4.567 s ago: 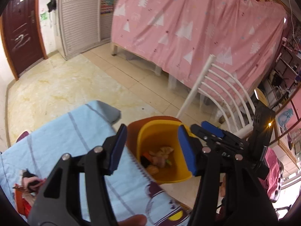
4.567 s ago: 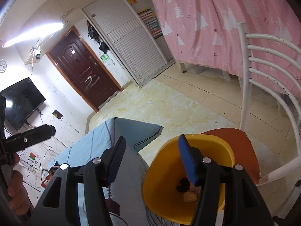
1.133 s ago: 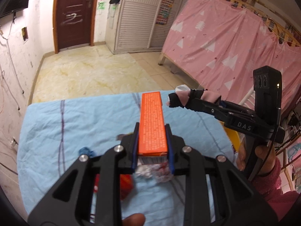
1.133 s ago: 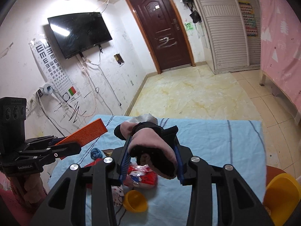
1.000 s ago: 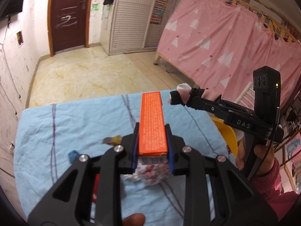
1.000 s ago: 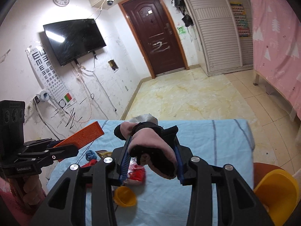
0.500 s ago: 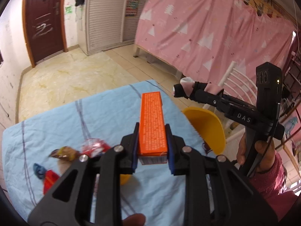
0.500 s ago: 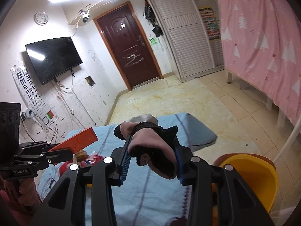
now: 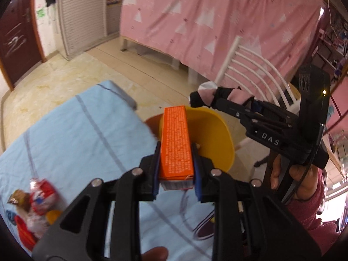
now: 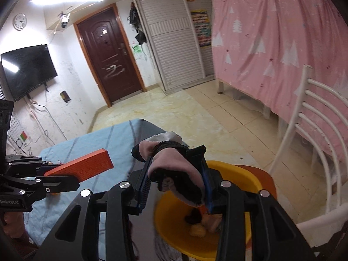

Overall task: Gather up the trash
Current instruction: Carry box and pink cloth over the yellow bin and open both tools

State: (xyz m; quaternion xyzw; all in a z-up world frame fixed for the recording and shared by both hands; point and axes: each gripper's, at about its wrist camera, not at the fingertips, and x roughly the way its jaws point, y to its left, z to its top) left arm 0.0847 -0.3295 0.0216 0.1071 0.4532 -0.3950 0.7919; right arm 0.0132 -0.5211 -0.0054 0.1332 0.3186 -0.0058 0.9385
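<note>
My left gripper (image 9: 175, 165) is shut on a long orange box (image 9: 175, 143); its far end points over the yellow bin (image 9: 215, 137). My right gripper (image 10: 176, 182) is shut on a pink and black cloth wad (image 10: 176, 165) and holds it just above the yellow bin (image 10: 237, 180), which has some trash in it. The right gripper with the wad also shows in the left wrist view (image 9: 208, 96), above the bin's far rim. The orange box also shows in the right wrist view (image 10: 87, 166), over the table.
The bin stands on an orange chair seat (image 10: 261, 174) with a white slatted back (image 10: 315, 134), beside a table with a light blue cloth (image 9: 76, 134). Wrappers and a small yellow cup (image 9: 39, 204) lie at the table's near left. A pink curtain (image 9: 217, 21) hangs behind.
Both grippers have swung right from over the table to the yellow bin, still holding the box and the cloth wad.
</note>
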